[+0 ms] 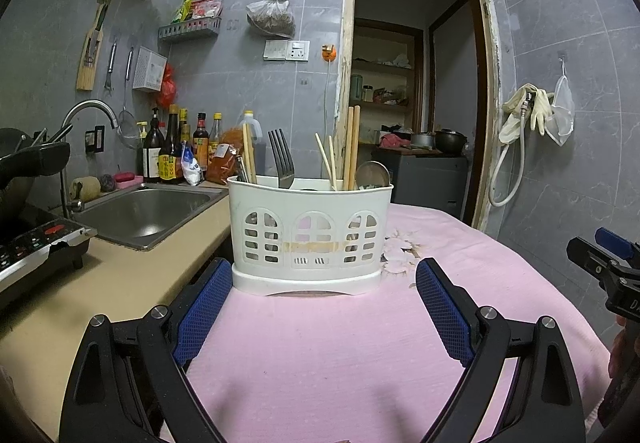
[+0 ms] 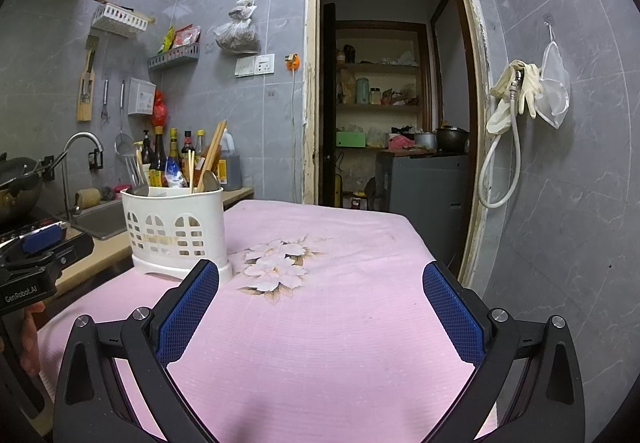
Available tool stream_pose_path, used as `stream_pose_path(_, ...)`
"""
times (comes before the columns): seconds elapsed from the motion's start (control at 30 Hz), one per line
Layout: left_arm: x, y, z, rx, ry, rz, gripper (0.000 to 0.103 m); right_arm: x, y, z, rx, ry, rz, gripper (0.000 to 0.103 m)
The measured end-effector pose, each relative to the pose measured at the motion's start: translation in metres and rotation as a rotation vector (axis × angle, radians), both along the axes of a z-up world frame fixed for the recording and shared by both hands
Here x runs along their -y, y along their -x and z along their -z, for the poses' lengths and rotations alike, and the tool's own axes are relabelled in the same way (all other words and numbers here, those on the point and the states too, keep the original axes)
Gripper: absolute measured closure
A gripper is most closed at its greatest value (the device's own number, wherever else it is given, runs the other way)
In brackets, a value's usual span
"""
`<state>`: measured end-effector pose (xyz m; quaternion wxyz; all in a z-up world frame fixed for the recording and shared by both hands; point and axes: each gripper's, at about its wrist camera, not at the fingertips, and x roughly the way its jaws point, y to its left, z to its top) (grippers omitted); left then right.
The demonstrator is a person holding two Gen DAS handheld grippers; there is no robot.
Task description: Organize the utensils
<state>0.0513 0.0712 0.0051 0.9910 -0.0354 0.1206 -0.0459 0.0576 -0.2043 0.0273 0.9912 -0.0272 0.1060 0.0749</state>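
Note:
A white plastic utensil holder [image 1: 310,235] stands upright on the pink tablecloth [image 1: 320,355], straight ahead of my left gripper [image 1: 322,279]. It holds a metal fork [image 1: 281,159], a metal spoon [image 1: 372,175] and several wooden chopsticks [image 1: 352,147]. My left gripper is open and empty, just short of the holder. In the right wrist view the holder [image 2: 176,231] is at the left, beyond my left fingertip. My right gripper [image 2: 320,279] is open and empty above the cloth. The left gripper's body [image 2: 36,263] shows at the far left there.
A steel sink [image 1: 144,213] and beige counter [image 1: 120,283] lie left of the table, with sauce bottles [image 1: 172,151] behind and a stove with a wok [image 1: 24,235] at far left. An open doorway [image 1: 412,83] is behind. The cloth has a flower print [image 2: 276,263].

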Motion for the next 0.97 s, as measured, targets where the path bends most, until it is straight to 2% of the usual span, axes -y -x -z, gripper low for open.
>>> stream_pose_path(0.37, -0.0055, -0.0026, 0.0025, -0.004, 0.04, 0.006, 0.013, 0.0003, -0.0039, 0.0028, -0.008, -0.001, -0.003, 0.0)
stream_pose_path(0.97, -0.0044, -0.007, 0.0049, -0.014, 0.018, -0.001, 0.013, 0.0017, -0.0092, 0.0071, -0.021, -0.004, -0.008, 0.0)
